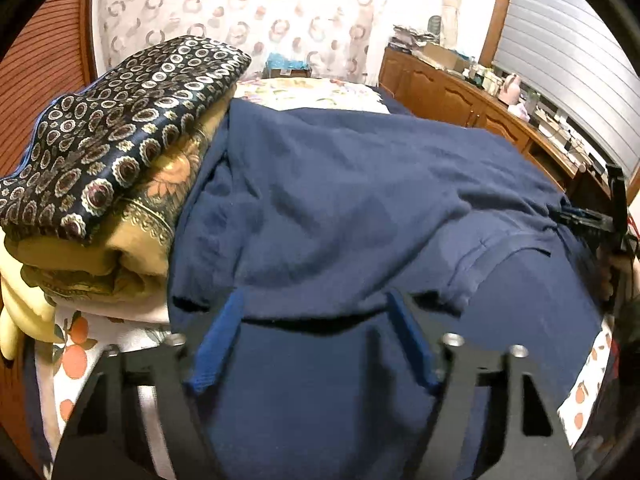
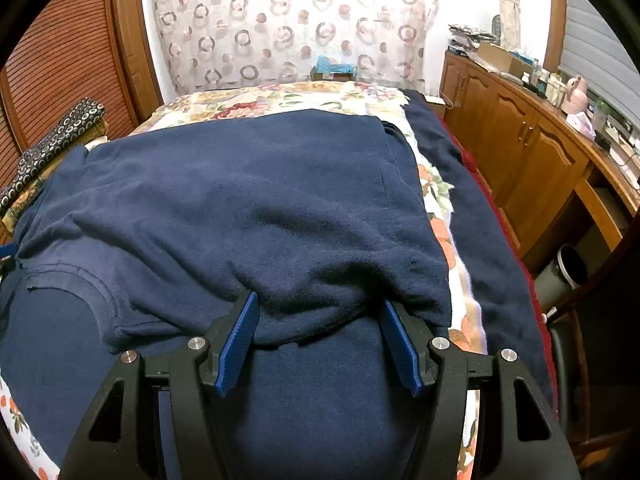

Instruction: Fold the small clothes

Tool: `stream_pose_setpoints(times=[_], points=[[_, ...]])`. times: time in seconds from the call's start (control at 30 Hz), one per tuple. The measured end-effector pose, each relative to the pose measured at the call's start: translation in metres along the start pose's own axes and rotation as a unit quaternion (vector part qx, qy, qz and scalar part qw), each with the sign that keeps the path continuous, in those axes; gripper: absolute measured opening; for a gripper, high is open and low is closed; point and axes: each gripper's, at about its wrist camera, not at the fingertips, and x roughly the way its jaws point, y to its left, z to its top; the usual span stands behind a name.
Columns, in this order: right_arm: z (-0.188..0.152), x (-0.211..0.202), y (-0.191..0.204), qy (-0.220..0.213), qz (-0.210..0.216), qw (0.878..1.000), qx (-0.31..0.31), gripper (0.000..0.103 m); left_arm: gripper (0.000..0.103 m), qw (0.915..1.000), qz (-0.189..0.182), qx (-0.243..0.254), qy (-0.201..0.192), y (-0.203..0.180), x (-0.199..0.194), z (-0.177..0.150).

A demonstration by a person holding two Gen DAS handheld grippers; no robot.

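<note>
A navy blue garment [image 1: 360,200] lies spread on the bed, its far part folded forward over its near part. In the left wrist view my left gripper [image 1: 316,300] stands with its jaws wide. The fold's edge runs across the gap and drapes over both blue fingertips [image 1: 234,308], unpinched. The right wrist view shows the same garment [image 2: 240,200] and my right gripper [image 2: 319,298] at the fold's right end. Its jaws are also spread. The tips of its blue pads [image 2: 240,340] are tucked under the folded edge, and loose cloth bulges between them.
A stack of folded patterned blankets [image 1: 100,140] sits on the bed to the garment's left. A floral sheet [image 2: 280,100] covers the bed. A dark blue blanket [image 2: 480,220] runs along the right edge. Beyond it are a wooden cabinet [image 2: 520,152] and a bin [image 2: 568,272].
</note>
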Motion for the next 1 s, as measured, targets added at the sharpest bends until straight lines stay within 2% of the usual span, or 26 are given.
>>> stream_pose_setpoints(times=[0.03,0.2,0.23,0.27,0.3,0.37,0.47,0.57,0.6,0.77,1.0], points=[[-0.001,-0.001,0.000,0.000,-0.001,1.000,-0.001,0.064,0.060,1.0000,0.003,-0.002,0.003,0.001,0.001,0.002],[-0.002,-0.003,0.004,-0.004,-0.006,1.000,-0.006,0.064,0.059,0.9998,0.005,-0.002,0.017,0.003,0.009,0.004],[-0.002,-0.004,0.005,-0.004,-0.005,1.000,-0.006,0.064,0.055,0.9998,0.009,0.005,0.019,0.002,0.011,0.004],[-0.002,-0.004,0.005,-0.004,-0.006,1.000,-0.006,0.064,0.037,0.9996,0.018,0.015,0.016,0.000,0.011,0.004],[-0.002,-0.004,0.005,-0.004,-0.006,1.000,-0.006,0.064,0.029,0.9992,0.024,0.026,0.016,-0.003,0.012,0.004],[-0.003,-0.004,0.005,-0.004,-0.006,1.000,-0.006,0.064,0.007,0.9993,0.006,0.032,0.019,-0.005,0.012,0.006],[-0.003,-0.006,0.004,-0.009,-0.007,1.000,-0.001,0.061,0.006,0.9992,-0.001,0.041,0.002,-0.009,0.004,0.006],[-0.002,-0.011,-0.004,-0.020,0.028,0.999,0.011,0.041,0.005,0.9991,-0.010,0.040,-0.010,-0.008,-0.005,0.008],[-0.002,-0.011,-0.004,-0.021,0.024,0.999,0.009,0.038,0.005,0.9990,-0.013,0.040,-0.014,-0.007,-0.008,0.009],[-0.001,-0.009,0.000,-0.020,0.041,0.999,0.002,0.008,0.005,0.9989,-0.015,0.038,-0.025,-0.008,-0.016,0.013],[-0.007,-0.037,0.000,-0.080,0.043,0.996,0.002,0.004,0.005,0.9961,-0.028,0.041,-0.073,-0.021,-0.053,0.013]])
